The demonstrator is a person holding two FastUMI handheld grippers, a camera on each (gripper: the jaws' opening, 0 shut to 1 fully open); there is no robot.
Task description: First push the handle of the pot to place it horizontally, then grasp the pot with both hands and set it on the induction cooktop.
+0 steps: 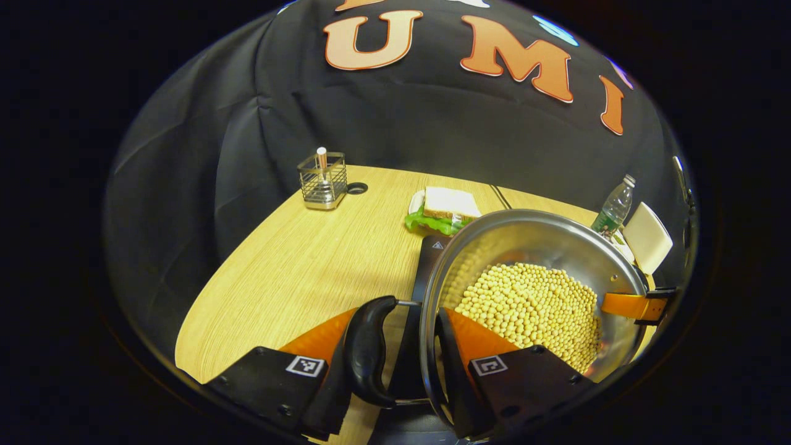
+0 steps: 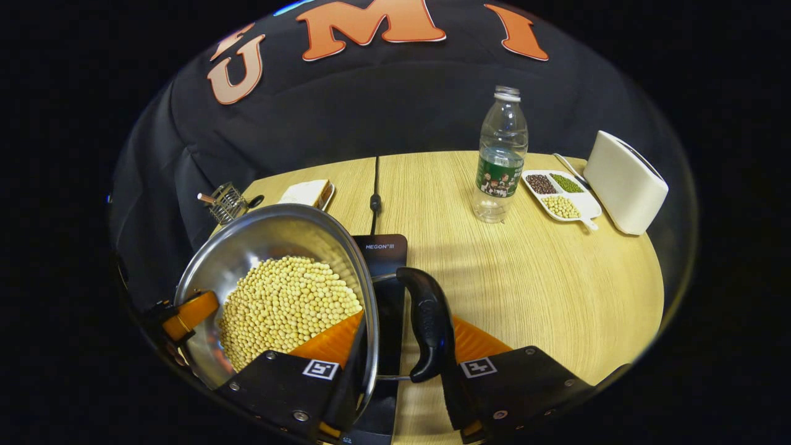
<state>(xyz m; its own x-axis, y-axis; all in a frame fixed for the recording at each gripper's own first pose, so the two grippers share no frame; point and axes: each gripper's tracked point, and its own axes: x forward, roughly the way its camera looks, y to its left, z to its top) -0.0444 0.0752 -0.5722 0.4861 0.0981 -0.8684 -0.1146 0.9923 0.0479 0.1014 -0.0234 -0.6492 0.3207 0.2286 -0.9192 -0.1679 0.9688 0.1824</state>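
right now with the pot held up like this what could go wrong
1. The steel pot heaped with yellow beans looks tilted, so beans might spill.
2. Each tongs grips one black side handle and the thin rim; a slip could drop it onto the black induction cooktop.

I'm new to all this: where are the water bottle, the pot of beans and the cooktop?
water bottle (image 2: 500, 157): right gripper view, on its label.
pot (image 1: 531, 238): left gripper view, bare inner wall.
induction cooktop (image 2: 386, 253): right gripper view, far edge.
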